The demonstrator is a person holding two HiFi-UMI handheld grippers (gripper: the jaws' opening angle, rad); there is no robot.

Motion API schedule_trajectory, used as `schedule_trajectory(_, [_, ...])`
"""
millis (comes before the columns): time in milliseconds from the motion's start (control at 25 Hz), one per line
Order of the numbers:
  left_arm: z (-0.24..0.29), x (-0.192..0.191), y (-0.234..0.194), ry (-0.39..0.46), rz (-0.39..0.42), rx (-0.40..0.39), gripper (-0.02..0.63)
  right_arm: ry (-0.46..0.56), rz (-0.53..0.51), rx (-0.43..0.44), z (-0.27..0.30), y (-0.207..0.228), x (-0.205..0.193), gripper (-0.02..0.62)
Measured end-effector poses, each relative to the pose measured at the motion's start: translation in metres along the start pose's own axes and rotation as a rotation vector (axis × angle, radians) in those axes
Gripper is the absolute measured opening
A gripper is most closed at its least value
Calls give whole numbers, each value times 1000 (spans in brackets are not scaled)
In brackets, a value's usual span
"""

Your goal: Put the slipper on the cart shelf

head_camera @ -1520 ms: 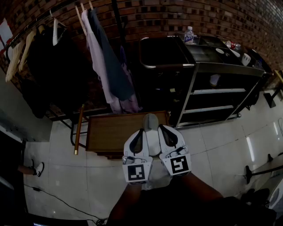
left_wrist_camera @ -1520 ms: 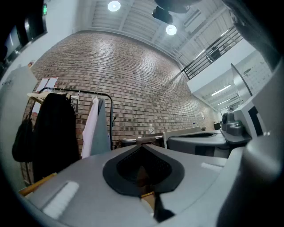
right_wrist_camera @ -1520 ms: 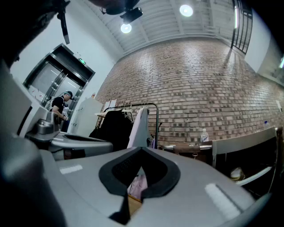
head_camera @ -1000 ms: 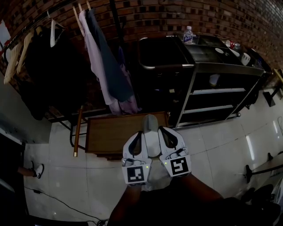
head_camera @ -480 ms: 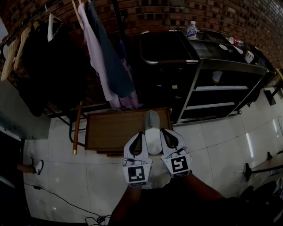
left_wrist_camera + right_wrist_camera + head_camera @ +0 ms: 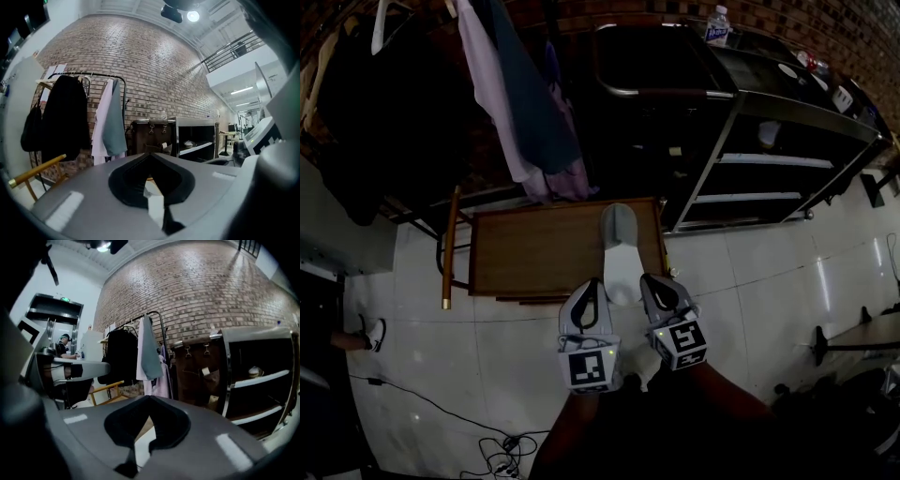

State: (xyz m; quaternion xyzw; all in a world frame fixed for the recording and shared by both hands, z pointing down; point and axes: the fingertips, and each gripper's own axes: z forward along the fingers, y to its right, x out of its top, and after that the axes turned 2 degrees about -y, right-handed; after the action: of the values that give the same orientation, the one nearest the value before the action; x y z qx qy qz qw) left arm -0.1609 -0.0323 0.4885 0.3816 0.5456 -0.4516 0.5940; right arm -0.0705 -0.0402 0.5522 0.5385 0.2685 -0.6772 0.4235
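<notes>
A pale grey slipper (image 6: 619, 246) lies lengthwise on the right part of a low wooden table (image 6: 534, 251). My left gripper (image 6: 592, 283) and right gripper (image 6: 649, 279) hover side by side at the table's near edge, flanking the slipper's heel end. Whether either touches it I cannot tell. In both gripper views the grey jaws meet at their tips, left gripper (image 6: 150, 154) and right gripper (image 6: 150, 397), with nothing between them. The black cart (image 6: 787, 103) with light shelves (image 6: 773, 161) stands beyond the table to the right, cart (image 6: 262, 376).
A clothes rack with hanging garments (image 6: 516, 94) stands behind the table at the brick wall. A water bottle (image 6: 717, 23) sits on the cart top. A wooden bar (image 6: 448, 248) leans at the table's left. Cables (image 6: 502, 455) lie on the tiled floor.
Both grippers have sunk and drawn back toward the table's near edge, the right one more. The slipper has stayed where it lay on the table.
</notes>
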Motion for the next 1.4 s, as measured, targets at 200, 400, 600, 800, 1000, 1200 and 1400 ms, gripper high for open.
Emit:
schedule_trajectory(200, [-4,-12,-5,-22,-25,11,15,-81,64,29,4,-2,-39,3])
schedule_trajectory(400, [-8,-9,-7,-5,-50,8,15,-177,221,41,12,2,-80,182])
schedule_trajectory(600, [-11,-6,-13,8,-68,17,15,-244,497,-40,13,17,-119,195])
schedule_trajectory(800, [-12,-7,-14,10,-71,11,15,-313,839,-121,10,26,-169,213])
schedule_trajectory(1000, [-15,-14,-16,-7,-66,1,15,-345,997,-134,23,25,-197,212])
schedule_trajectory(1200, [-17,-22,-21,-32,-73,14,15,-355,1132,-138,45,20,-211,213])
schedule_trajectory(1400, [-19,-20,-28,-27,-71,26,15,-377,1175,-164,57,19,-220,199])
